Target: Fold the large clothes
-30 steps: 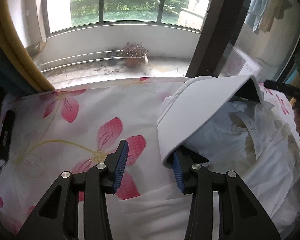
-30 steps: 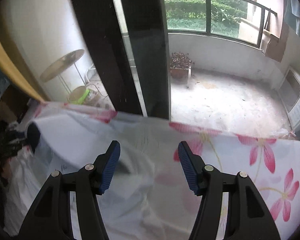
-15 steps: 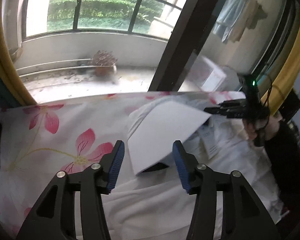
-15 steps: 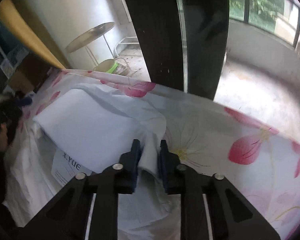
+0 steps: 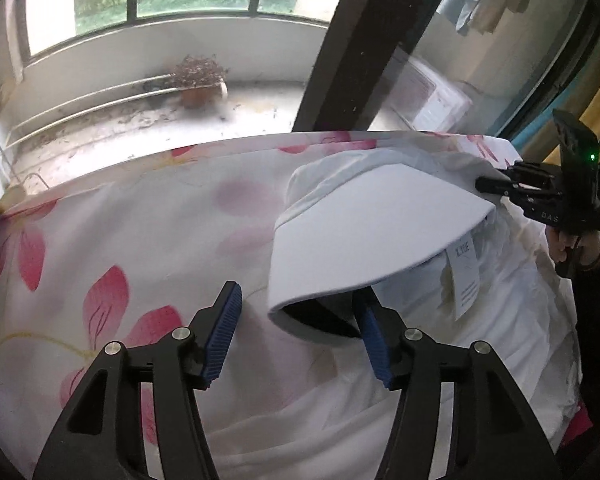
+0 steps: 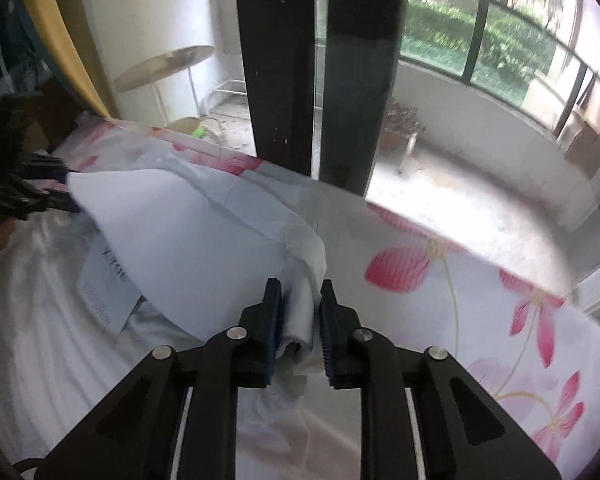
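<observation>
**Operator:** While I had the right gripper (image 6: 298, 312) pinched on a bunched fold of the white garment (image 6: 204, 240), its jaws were already easing apart. That worried me. The cloth was between the pads and looked gripped, but only a narrow roll of it.

**Colleague:** So it could have slipped?

**Operator:** Yes, I judged so. That flap stood raised above the rest of the garment, which lay spread on the flowered sheet (image 5: 100, 240). If the roll had slid out, the flap would have dropped crooked and the fold line would have been lost.

**Colleague:** And your other hand?

**Operator:** The left gripper (image 5: 296, 332) had its jaws wide and opening further. The near corner of the raised flap hung between them, close to one pad, but I saw neither pad pressing on it. With that corner free, one weak grip carried the whole flap.

**Colleague:** Did the two cameras agree?

**Operator:** They filled each other in. The left wrist view showed the flap's dark underside, the paper label (image 5: 466, 276) hanging from it, and the hand (image 5: 572, 248) on the far tool. Only the right wrist view showed how little cloth sat between those pads, and it was blurred toward its left edge.
</observation>
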